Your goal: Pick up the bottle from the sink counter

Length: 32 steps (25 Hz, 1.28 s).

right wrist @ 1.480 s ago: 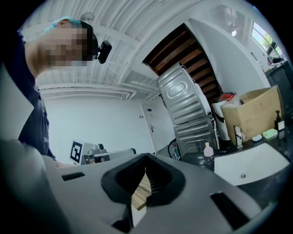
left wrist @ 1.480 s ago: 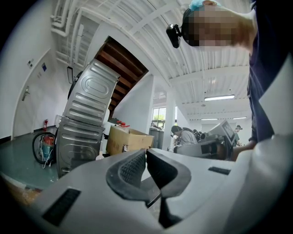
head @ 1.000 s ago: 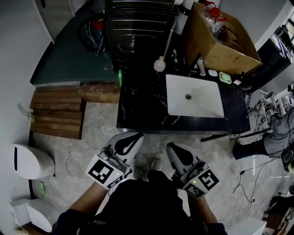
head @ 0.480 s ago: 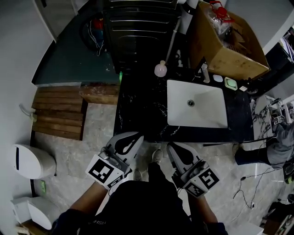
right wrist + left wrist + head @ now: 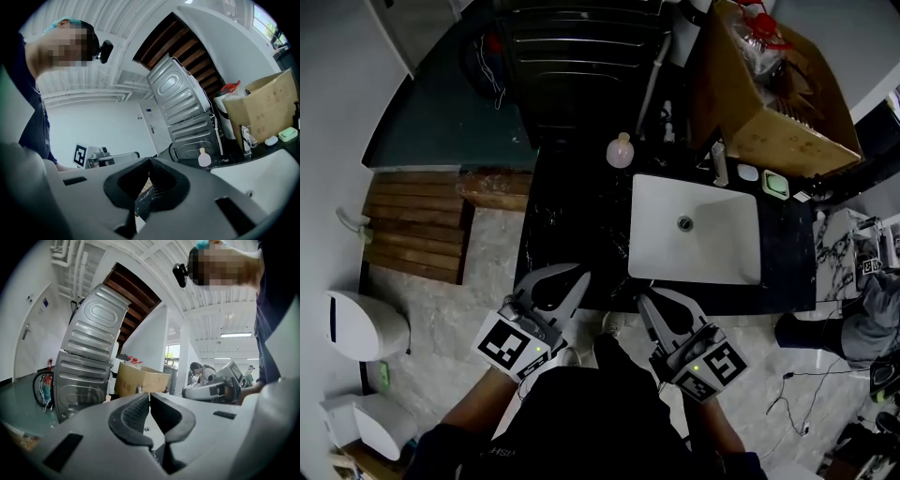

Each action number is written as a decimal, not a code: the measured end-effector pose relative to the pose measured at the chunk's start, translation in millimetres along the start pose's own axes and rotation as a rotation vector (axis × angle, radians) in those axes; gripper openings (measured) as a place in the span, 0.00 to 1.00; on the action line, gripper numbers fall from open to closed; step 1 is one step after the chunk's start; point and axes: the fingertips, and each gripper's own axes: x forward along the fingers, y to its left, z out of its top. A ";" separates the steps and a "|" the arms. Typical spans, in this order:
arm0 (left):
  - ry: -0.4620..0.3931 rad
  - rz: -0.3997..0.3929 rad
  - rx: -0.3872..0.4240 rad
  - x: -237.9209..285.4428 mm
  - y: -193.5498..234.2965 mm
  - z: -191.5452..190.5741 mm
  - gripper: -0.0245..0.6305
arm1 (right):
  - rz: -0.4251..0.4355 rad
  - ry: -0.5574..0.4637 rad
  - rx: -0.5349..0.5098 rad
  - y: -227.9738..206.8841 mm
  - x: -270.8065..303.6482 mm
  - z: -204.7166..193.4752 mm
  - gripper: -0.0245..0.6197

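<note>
A small pale pink bottle [image 5: 621, 150] with a round body stands upright at the back of the black marble sink counter [image 5: 572, 220], left of the white basin [image 5: 694, 230]. It also shows far off in the right gripper view, the bottle [image 5: 203, 159] standing on the counter's edge. My left gripper [image 5: 581, 275] and right gripper [image 5: 644, 300] hang side by side at the counter's near edge, well short of the bottle. Both are shut, jaws meeting at the tips with nothing between them. The left gripper [image 5: 150, 394] points toward a metal appliance.
A faucet [image 5: 719, 164] and a green soap dish [image 5: 774, 186] sit behind the basin. An open cardboard box [image 5: 773, 94] stands at the back right. A ribbed metal appliance [image 5: 572, 56] is behind the counter; wooden boards [image 5: 417, 225] and a white bin [image 5: 356, 328] lie left.
The counter and basin have drawn nearer to both grippers, whose tips now reach the counter's near edge. Both grippers stay shut and empty.
</note>
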 end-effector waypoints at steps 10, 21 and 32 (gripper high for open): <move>0.039 0.045 0.000 57.5 24.3 -2.2 0.06 | 0.034 0.027 0.011 -60.5 16.7 11.7 0.07; 0.066 0.118 -0.010 106.3 52.6 -8.0 0.06 | 0.099 0.042 0.046 -104.0 34.4 26.3 0.07; 0.103 0.146 0.002 144.0 72.0 -16.2 0.06 | 0.103 0.065 0.066 -146.7 42.3 18.6 0.07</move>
